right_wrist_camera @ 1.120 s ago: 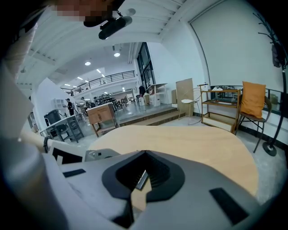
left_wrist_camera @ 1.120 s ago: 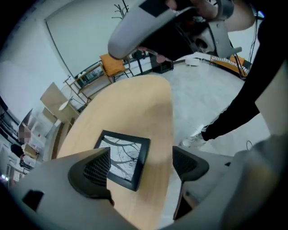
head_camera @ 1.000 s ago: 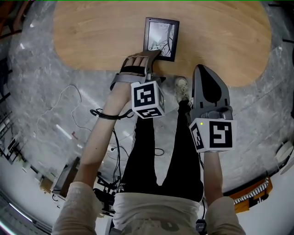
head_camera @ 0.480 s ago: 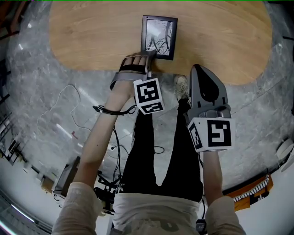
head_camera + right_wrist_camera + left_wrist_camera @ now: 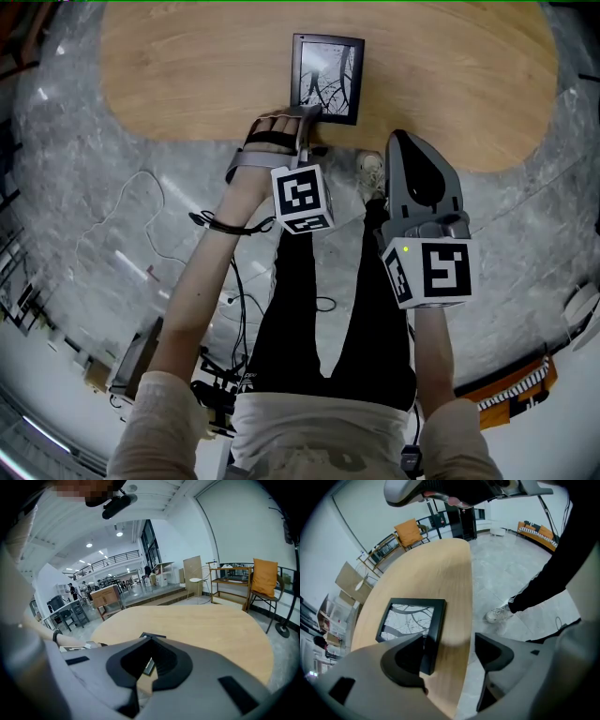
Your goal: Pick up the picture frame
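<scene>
A black picture frame [image 5: 327,78] with a grey branch print lies flat on the oval wooden table [image 5: 187,75], close to its near edge. My left gripper [image 5: 310,112] points steeply down at the frame's near left corner. In the left gripper view its jaws are closing. The left one lies over the frame [image 5: 412,620] and the right one hangs beyond the table's edge. The frame's near edge lies between them, with no pad seen pressing on it. My right gripper [image 5: 405,141] hovers shut to the right of the frame, just off the table, holding nothing.
The table's curved near edge [image 5: 441,169] runs just past both grippers. Below it are the person's legs in black trousers [image 5: 328,309], a light shoe [image 5: 370,173] and cables [image 5: 141,244] on the grey floor. Chairs [image 5: 408,532] stand beyond the table.
My left gripper has sunk toward the table at the frame's near corner. The right gripper and the frame have stayed where they were.
</scene>
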